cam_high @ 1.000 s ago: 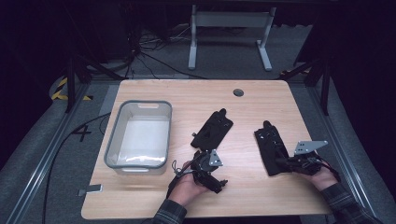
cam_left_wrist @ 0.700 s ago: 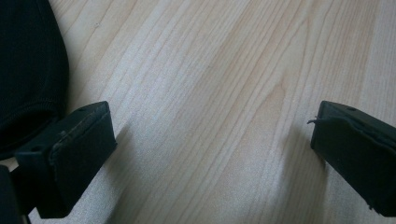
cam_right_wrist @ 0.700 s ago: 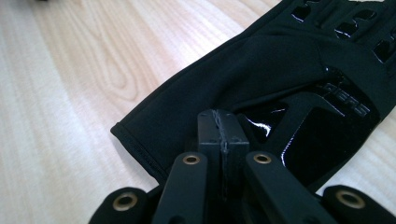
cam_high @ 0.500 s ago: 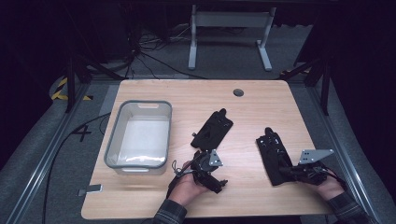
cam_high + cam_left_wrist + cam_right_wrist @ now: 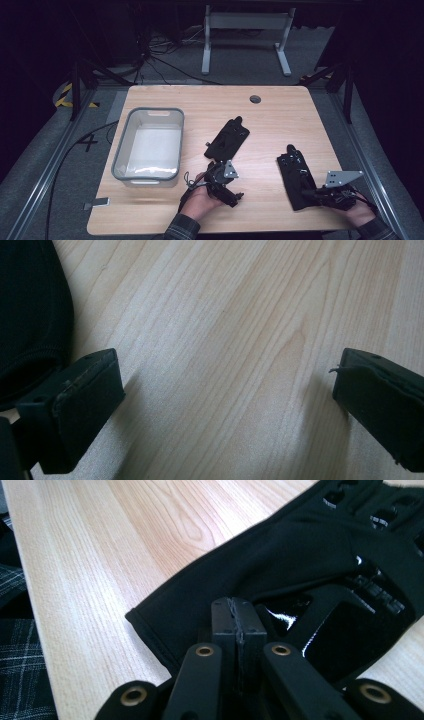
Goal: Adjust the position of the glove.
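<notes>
Toward the desk's near right corner, a black fabric glove with glossy panels [image 5: 294,175] lies flat on the pale wooden desk [image 5: 280,107], cuff toward the person. The right gripper [image 5: 238,625] sits over that cuff, jaws pressed together; whether a fold of fabric is pinched between them cannot be told. A second black glove [image 5: 228,138] lies mid-desk, fingers toward the far edge. The left gripper [image 5: 223,183] rests just nearside of it, jaws spread wide over bare wood. A clear plastic bin [image 5: 148,147] stands at the left side, empty. Risk, as judged: if the right jaws caught only thin cuff edge, lifting could let the glove slip free.
</notes>
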`<state>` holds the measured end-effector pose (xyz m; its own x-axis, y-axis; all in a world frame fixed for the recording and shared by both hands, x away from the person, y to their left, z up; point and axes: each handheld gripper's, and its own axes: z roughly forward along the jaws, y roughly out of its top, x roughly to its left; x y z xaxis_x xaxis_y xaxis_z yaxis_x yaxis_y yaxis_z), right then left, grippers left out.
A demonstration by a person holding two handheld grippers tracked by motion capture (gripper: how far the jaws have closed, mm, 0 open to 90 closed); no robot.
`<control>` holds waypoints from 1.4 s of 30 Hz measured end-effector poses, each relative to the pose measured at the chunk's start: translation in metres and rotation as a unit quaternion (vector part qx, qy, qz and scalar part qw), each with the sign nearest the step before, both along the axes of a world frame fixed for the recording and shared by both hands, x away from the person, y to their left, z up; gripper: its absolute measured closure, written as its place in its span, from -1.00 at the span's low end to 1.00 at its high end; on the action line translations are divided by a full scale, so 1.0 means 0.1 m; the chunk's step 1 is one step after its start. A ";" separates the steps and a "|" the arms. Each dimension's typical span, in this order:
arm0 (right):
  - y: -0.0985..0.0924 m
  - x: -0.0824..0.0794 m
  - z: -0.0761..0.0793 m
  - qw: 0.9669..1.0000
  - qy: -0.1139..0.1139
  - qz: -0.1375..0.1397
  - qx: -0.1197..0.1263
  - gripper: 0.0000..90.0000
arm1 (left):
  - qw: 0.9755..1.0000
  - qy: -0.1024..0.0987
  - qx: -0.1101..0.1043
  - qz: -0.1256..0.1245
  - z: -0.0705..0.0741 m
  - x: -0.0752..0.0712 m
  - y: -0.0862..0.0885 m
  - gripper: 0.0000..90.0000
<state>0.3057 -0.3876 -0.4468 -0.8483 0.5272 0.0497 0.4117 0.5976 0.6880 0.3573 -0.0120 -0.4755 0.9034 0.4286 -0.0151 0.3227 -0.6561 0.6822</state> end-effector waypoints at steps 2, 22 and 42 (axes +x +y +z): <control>-0.01 0.02 0.03 1.000 -0.004 -0.005 0.009 1.00 | 1.000 0.000 0.000 0.000 0.00 0.00 0.00 -1.00; -0.03 1.03 0.02 0.996 -0.035 -0.078 -0.013 1.00 | 1.000 0.000 0.000 0.000 0.00 0.00 0.00 -1.00; -0.12 0.75 0.07 0.996 -0.039 -0.083 0.011 0.79 | 1.000 0.000 0.000 -0.001 0.00 0.00 0.00 -1.00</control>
<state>0.3802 -0.3995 -0.4398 -0.7511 0.6602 0.0001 0.4480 0.5096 0.7346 0.3572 -0.0119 -0.4755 0.9043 0.4266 -0.0145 0.3209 -0.6569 0.6823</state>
